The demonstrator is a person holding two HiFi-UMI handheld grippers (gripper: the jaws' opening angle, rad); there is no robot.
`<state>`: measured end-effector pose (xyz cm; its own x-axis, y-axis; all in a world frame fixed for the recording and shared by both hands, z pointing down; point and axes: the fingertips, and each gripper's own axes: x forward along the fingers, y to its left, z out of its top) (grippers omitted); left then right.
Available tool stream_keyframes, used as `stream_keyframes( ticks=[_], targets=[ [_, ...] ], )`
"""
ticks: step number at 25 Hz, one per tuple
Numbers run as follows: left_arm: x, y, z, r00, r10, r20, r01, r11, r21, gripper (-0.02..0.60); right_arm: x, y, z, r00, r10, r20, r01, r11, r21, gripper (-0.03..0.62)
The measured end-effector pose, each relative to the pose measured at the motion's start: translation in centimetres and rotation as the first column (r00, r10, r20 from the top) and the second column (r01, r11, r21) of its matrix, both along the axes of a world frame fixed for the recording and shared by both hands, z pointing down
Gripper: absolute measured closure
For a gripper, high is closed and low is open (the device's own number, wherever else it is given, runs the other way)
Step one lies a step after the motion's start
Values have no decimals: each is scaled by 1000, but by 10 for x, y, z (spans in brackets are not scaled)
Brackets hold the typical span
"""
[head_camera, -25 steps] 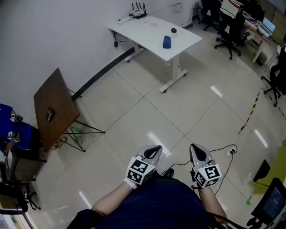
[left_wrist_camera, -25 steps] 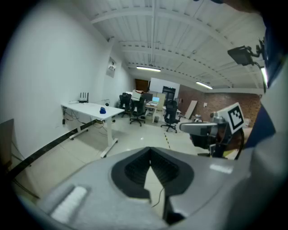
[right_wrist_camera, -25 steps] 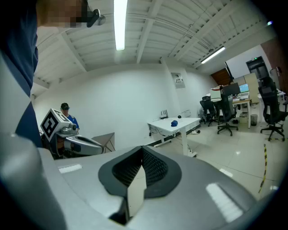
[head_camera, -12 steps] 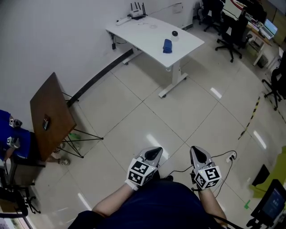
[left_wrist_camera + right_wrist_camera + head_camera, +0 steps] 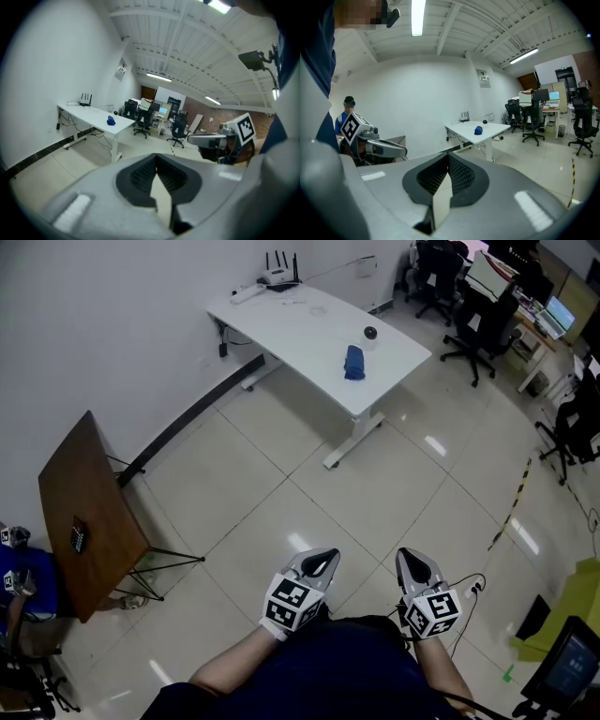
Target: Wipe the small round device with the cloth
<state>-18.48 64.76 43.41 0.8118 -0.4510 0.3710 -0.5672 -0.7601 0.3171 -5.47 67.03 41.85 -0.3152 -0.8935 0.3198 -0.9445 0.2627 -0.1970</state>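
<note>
Pale tiled floor (image 5: pixel 309 474) fills most of the head view and meets a white wall (image 5: pixel 103 315) at upper left, with a dark skirting strip along the join. A white desk (image 5: pixel 281 320) stands against that wall at the top of the view, well apart from the person. A brown folding table (image 5: pixel 89 512) leans tilted on thin black legs by the wall at left. Black office chairs (image 5: pixel 473 306) cluster around further workstations at upper right. A strip of yellow-and-black tape (image 5: pixel 511 507) runs across the tiles at right.

The left gripper (image 5: pixel 323 556) and the right gripper (image 5: pixel 409 555) are held side by side close to the person's body at the bottom of the view. Both point towards the desk, and each carries its marker cube near the wrist. In the left gripper view the two dark ribbed pads are pressed together at their tips with nothing between them. The right gripper view shows the same for the right gripper: pads closed on each other, nothing held.

The blue cloth (image 5: pixel 353 362) lies bunched on the desk near its front edge, untouched by either tool. The small round device (image 5: pixel 370 332), dark in colour, sits on the desk just beyond the cloth, near it but apart. A router (image 5: pixel 277 276) with upright antennas stands at the far corner of the desk, next to the wall.
</note>
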Motion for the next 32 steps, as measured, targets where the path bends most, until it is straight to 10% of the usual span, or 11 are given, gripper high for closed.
stream_keyframes(
  ticks=[18, 32],
  targets=[
    [3, -109, 3, 999, -41, -12, 41, 999, -28, 578, 0, -118, 16, 1000, -28, 4, 29, 999, -21, 589],
    [97, -216, 3, 991, -125, 47, 123, 992, 37, 578, 99, -233, 11, 992, -114, 48, 113, 993, 16, 589]
  ],
)
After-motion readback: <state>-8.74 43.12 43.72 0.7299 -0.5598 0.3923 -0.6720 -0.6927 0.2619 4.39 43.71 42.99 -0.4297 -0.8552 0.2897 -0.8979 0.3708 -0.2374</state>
